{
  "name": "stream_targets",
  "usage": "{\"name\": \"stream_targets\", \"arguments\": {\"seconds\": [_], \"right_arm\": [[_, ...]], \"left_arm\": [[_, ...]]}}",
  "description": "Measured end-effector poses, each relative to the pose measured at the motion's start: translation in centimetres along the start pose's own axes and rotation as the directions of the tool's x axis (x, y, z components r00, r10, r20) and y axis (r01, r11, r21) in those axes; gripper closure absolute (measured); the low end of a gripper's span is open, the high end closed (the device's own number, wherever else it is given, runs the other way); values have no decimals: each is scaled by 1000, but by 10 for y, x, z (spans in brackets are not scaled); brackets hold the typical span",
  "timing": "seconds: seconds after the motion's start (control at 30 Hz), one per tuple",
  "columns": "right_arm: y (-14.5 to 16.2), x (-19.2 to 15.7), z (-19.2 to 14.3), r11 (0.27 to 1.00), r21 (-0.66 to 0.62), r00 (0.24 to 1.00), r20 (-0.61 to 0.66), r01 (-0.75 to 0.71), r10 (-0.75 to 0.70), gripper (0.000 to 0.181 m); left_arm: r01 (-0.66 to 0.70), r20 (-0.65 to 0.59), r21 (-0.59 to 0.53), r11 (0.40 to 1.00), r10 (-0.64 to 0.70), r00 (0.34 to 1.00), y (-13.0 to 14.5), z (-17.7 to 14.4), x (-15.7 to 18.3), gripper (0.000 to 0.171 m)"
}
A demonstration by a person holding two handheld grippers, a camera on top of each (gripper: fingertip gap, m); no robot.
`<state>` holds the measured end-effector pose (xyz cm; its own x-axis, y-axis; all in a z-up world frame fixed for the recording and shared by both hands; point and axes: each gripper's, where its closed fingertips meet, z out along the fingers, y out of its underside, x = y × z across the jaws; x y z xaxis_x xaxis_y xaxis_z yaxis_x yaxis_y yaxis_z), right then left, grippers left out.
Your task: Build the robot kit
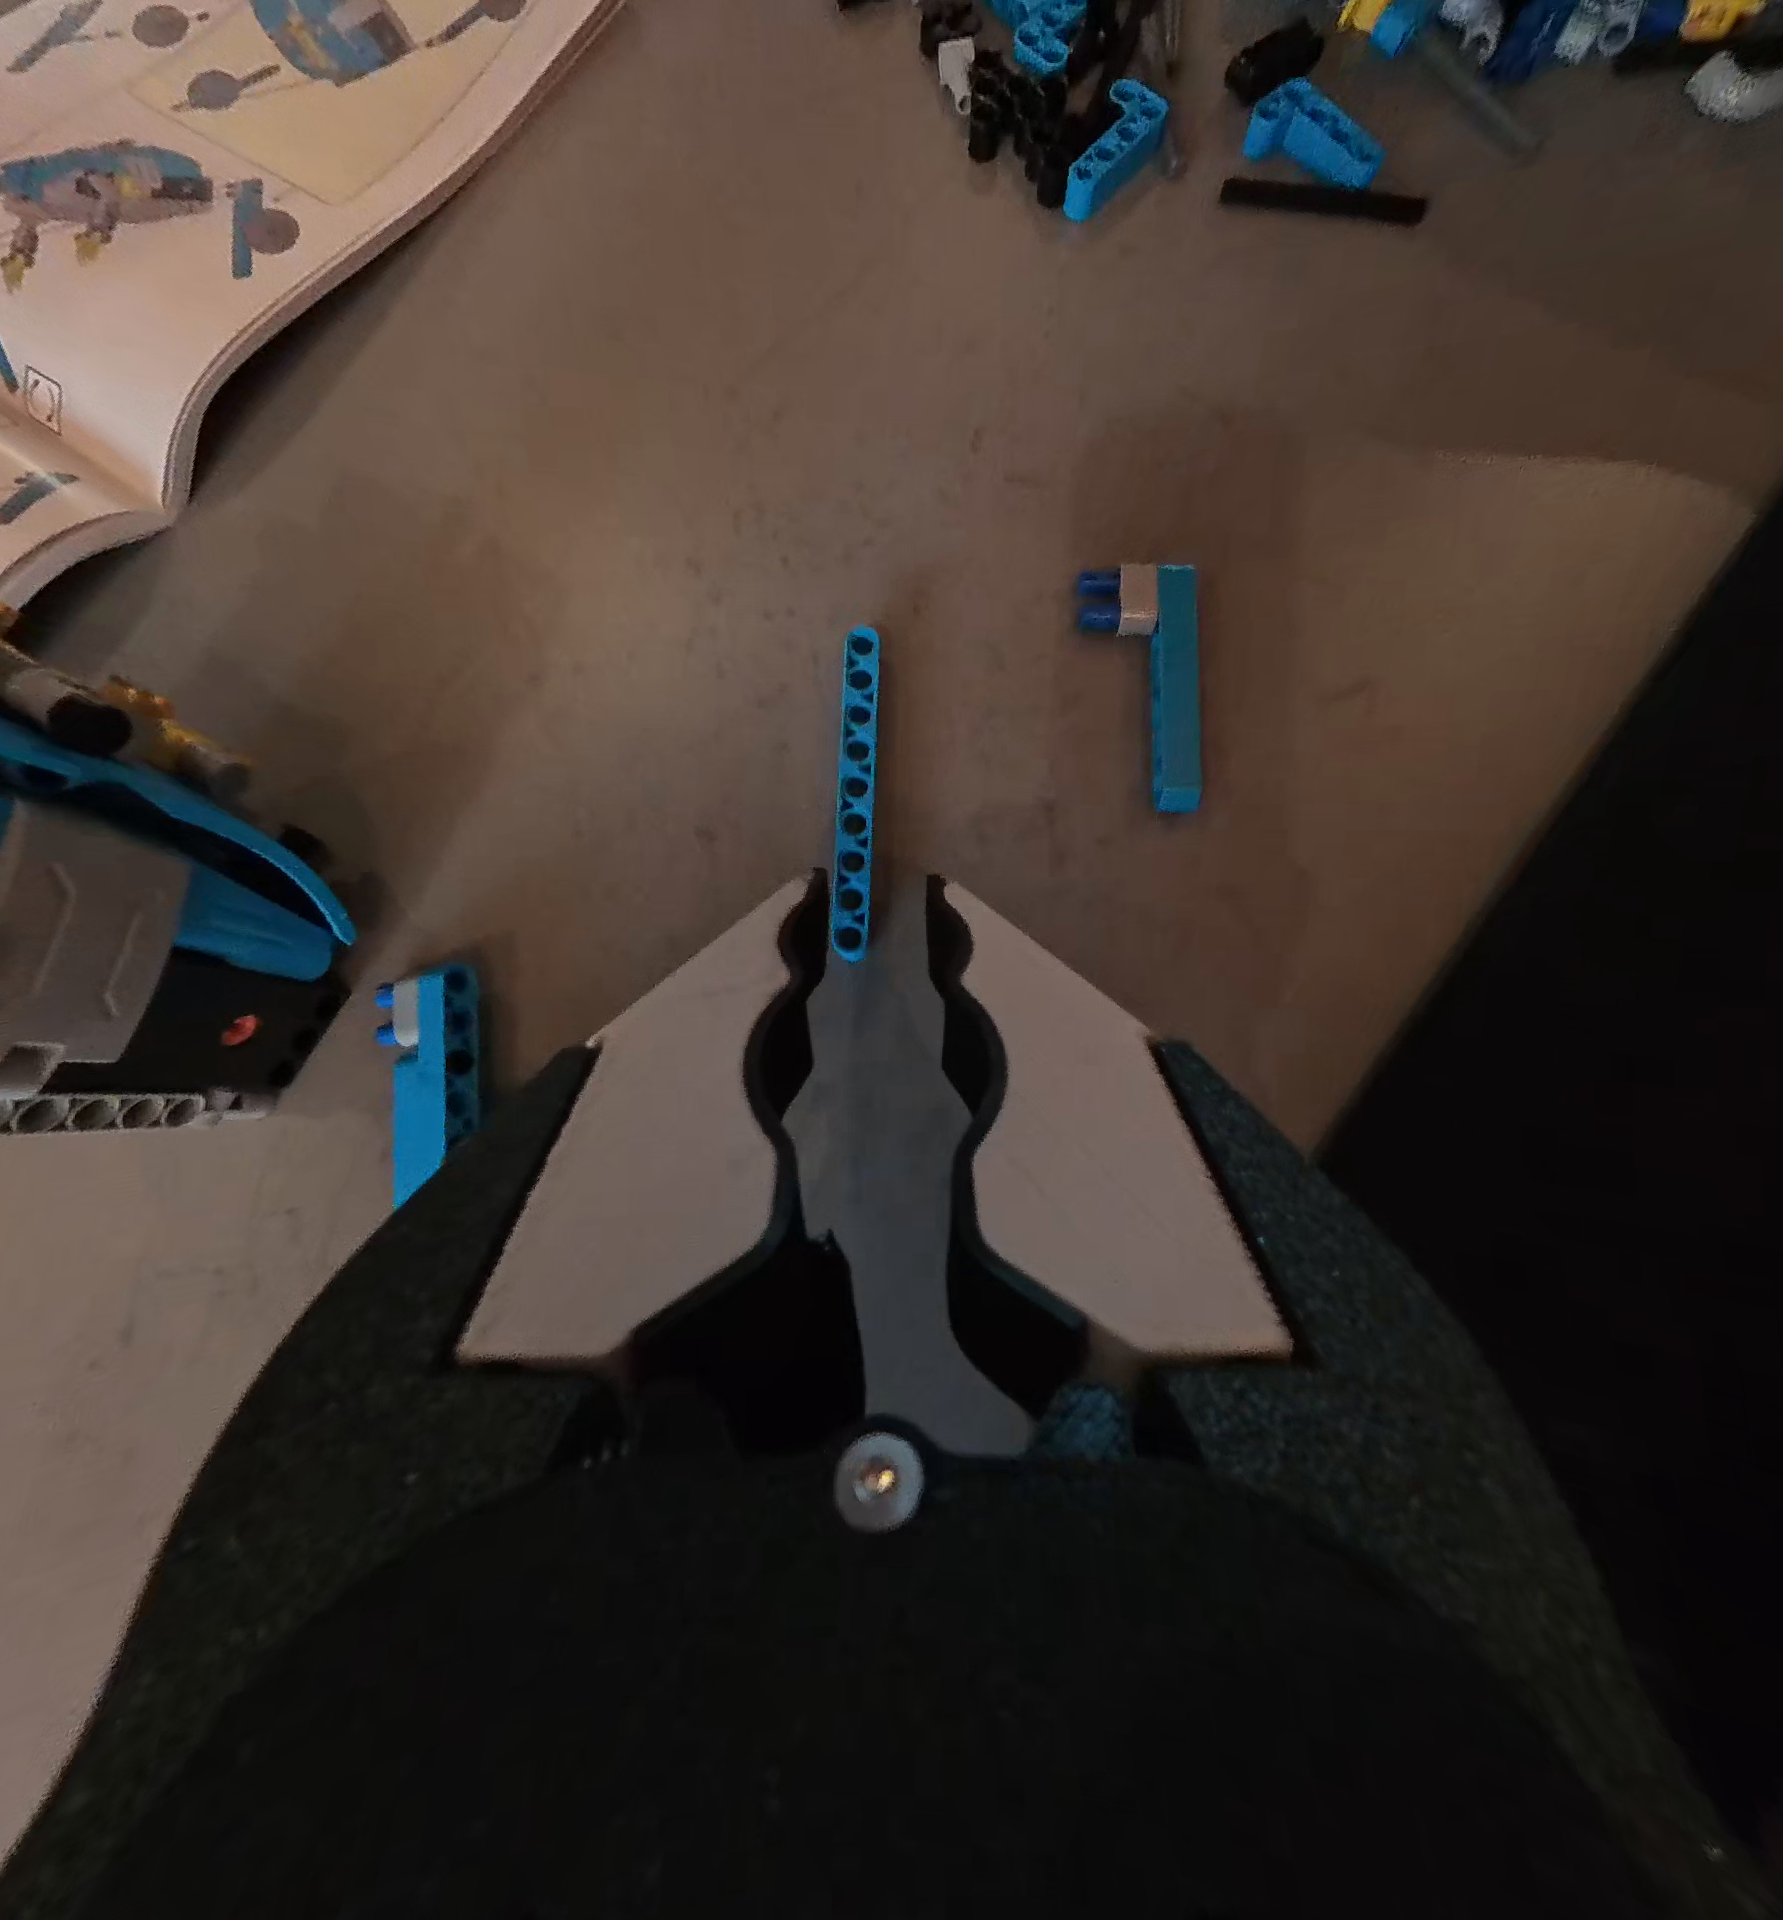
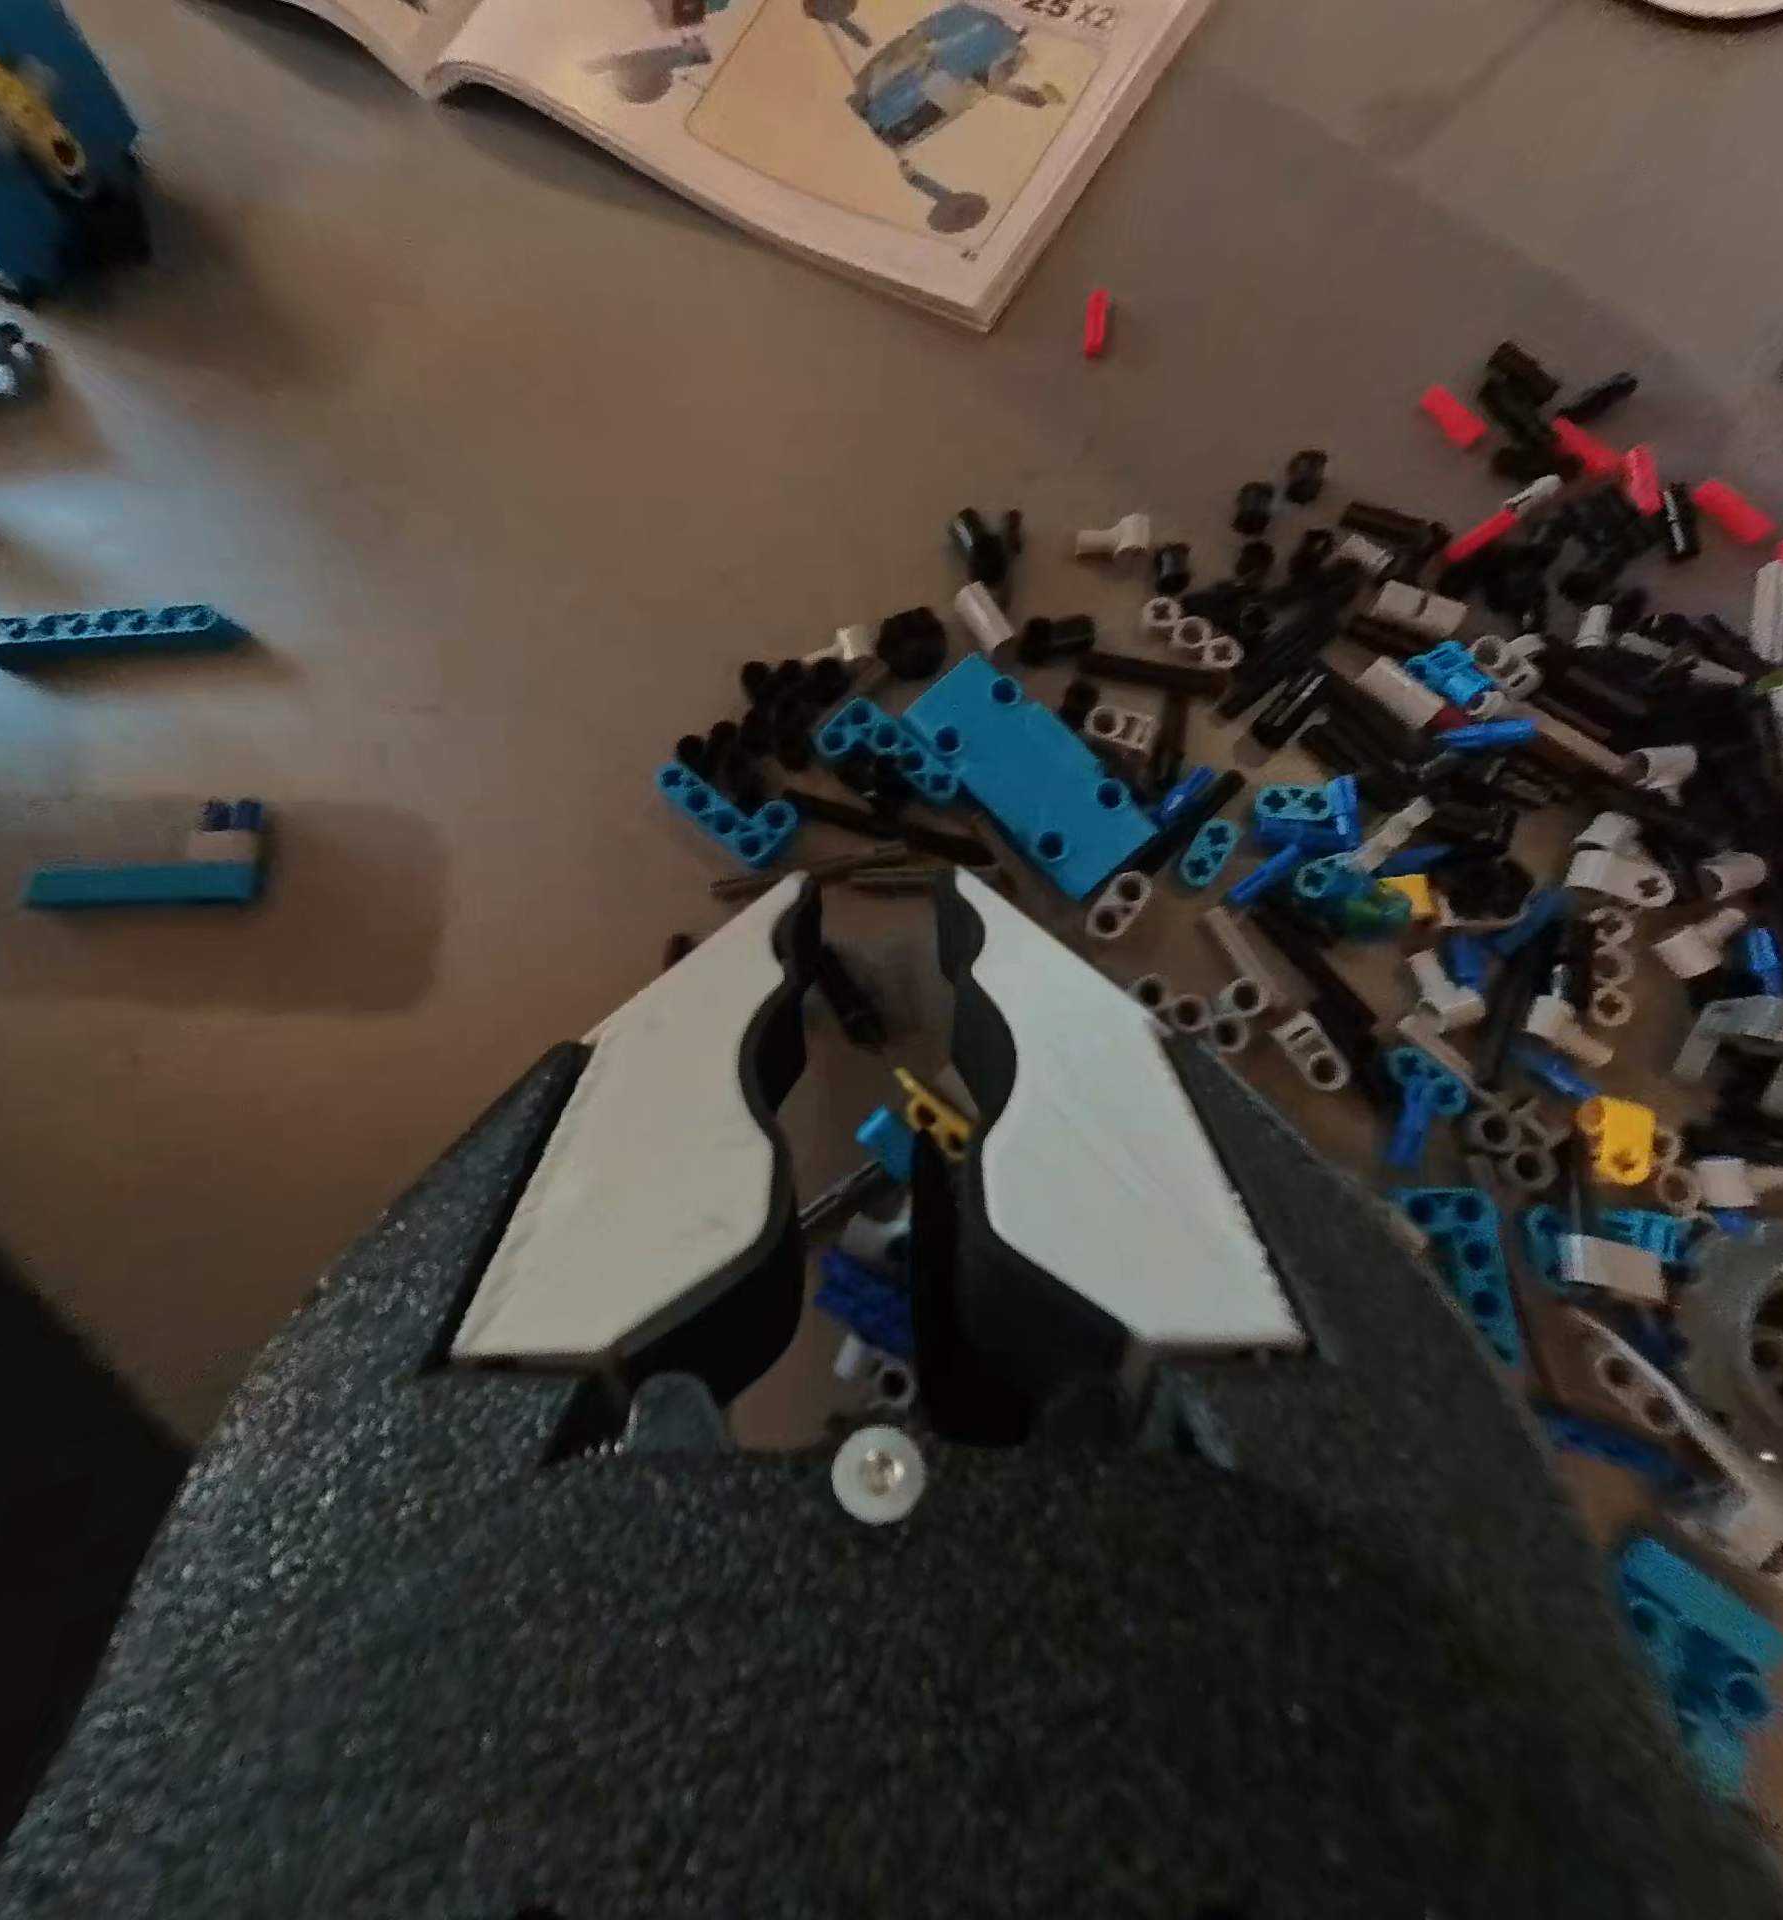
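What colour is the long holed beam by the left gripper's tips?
Light blue beam; left wrist view.

Looks like a hobby building setup on a plain brown worktop (image 1: 658, 468), could be a home or a lab, can't tell which. An open instruction booklet (image 1: 118, 239) with step diagrams lies at one side, a half-built blue and yellow model (image 1: 87, 914) sits nearby, and a big loose pile of small plastic construction pieces (image 2: 1386, 779) in black, blue, grey and red is spread across the surface.
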<state>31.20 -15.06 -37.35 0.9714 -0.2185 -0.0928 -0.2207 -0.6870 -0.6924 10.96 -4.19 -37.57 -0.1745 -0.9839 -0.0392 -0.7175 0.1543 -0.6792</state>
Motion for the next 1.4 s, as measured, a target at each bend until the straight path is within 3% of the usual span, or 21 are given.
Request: {"name": "stream_targets", "arguments": {"seconds": [0.17,0.43,0.7,0.8,0.9,1.07,1.23,1.4], "right_arm": [[8,10,10,998,-43,999,-7,38,-38,149],[8,3,17,992,-49,993,25,117,-116,149],[9,3,14,986,-48,987,38,160,-159,150],[-1,-4,2,988,7,987,52,152,-152,150],[-20,-33,-15,986,105,976,160,130,-146,151],[-30,-116,-16,978,155,897,400,137,-189,150],[-30,-167,19,969,126,849,466,212,-247,150],[-44,-195,42,940,156,813,473,303,-340,150]], "left_arm": [[19,-18,10,1000,-19,1000,-2,5,-2,153],[52,-30,5,999,-52,998,0,8,-11,153],[52,-27,2,999,-52,998,-1,7,-14,153],[56,-16,-3,998,-56,998,1,4,-15,153],[71,4,-31,997,-71,997,9,-3,-17,153],[119,70,-77,990,-114,991,39,-37,-18,153],[220,115,-83,972,-210,971,69,-67,-16,153],[233,117,-38,972,-227,967,69,-69,-16,153]]}}
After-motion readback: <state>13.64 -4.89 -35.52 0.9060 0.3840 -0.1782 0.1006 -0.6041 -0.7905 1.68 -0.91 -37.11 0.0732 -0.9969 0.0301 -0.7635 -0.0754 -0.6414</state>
